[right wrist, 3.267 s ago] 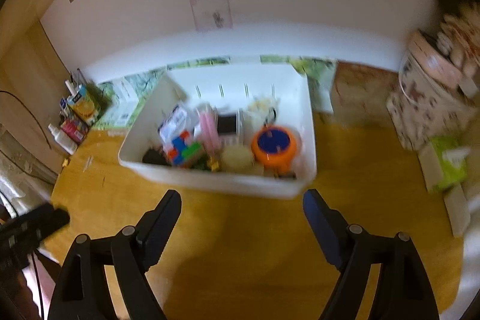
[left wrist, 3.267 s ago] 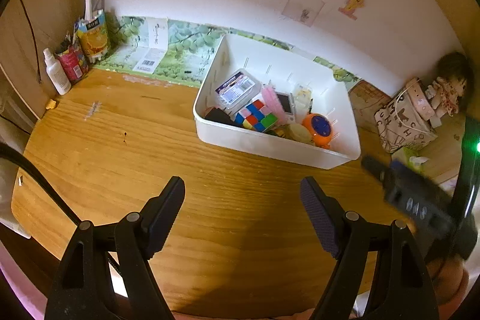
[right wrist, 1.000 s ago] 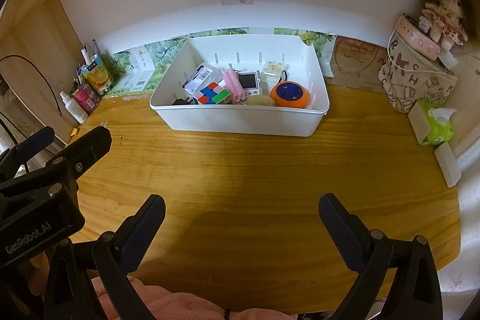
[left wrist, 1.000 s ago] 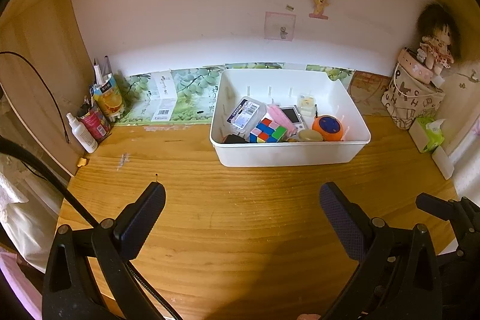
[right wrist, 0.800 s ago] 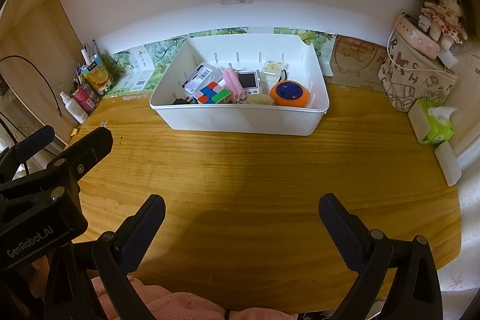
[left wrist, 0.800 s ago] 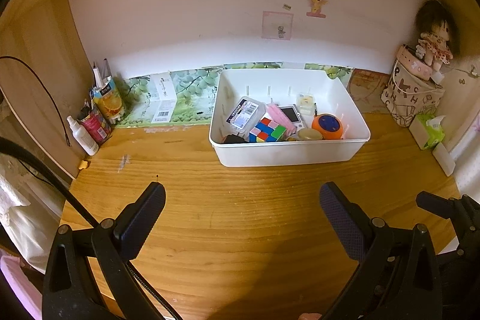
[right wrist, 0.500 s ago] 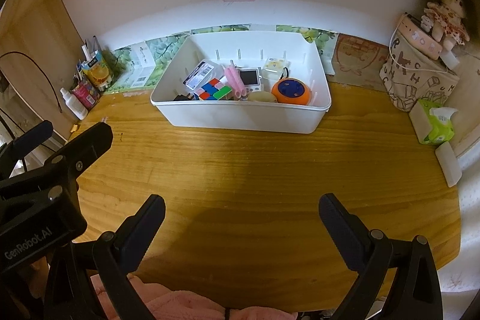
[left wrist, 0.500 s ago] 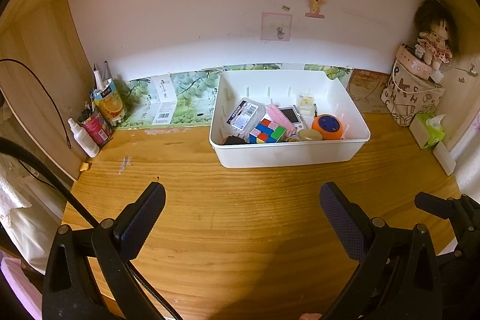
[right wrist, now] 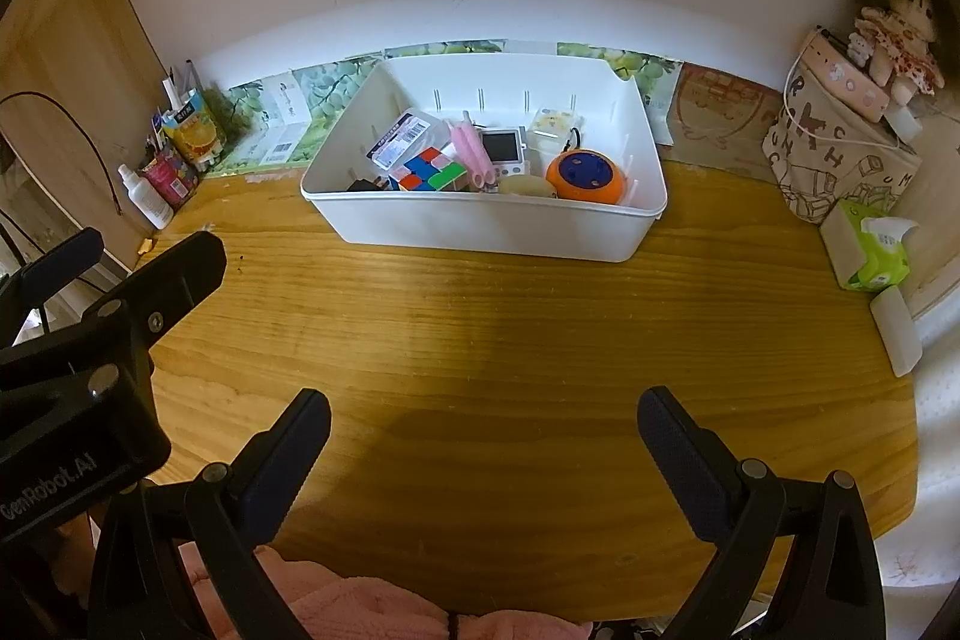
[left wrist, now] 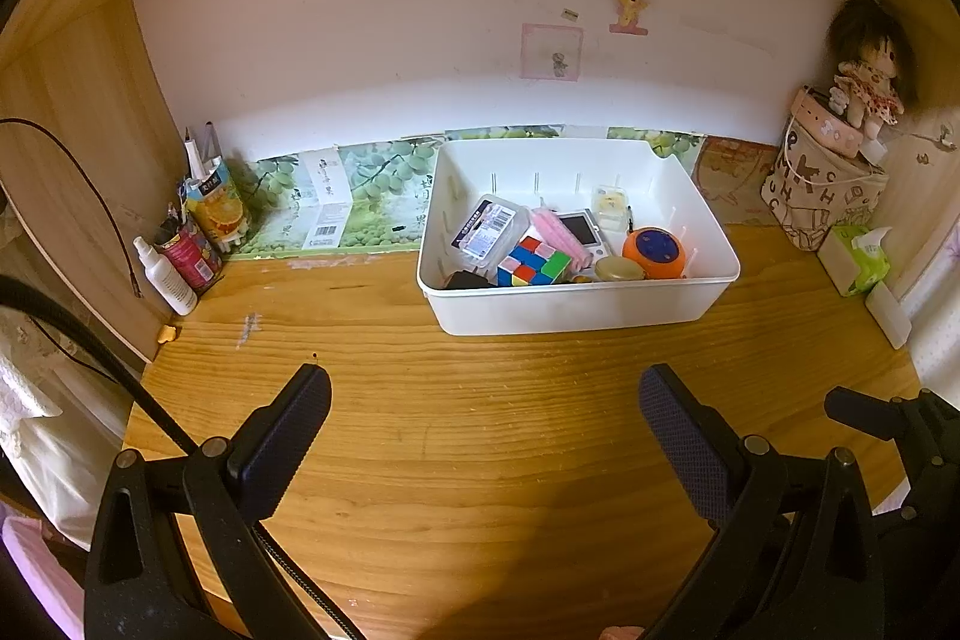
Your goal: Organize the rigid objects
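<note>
Tools (left wrist: 483,436) unmoved; bin (left wrist: 576,307) ahead, doll (left wrist: 867,64) right.

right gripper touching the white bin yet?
Apart. The right wrist view shows the right gripper open and empty, with a broad band of bare wooden desk between its fingertips and the white bin's front wall.

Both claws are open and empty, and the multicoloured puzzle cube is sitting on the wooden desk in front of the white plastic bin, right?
Not quite. The multicoloured puzzle cube lies inside the white plastic bin, as the right wrist view shows. Left claw and right claw are open and empty.
</note>
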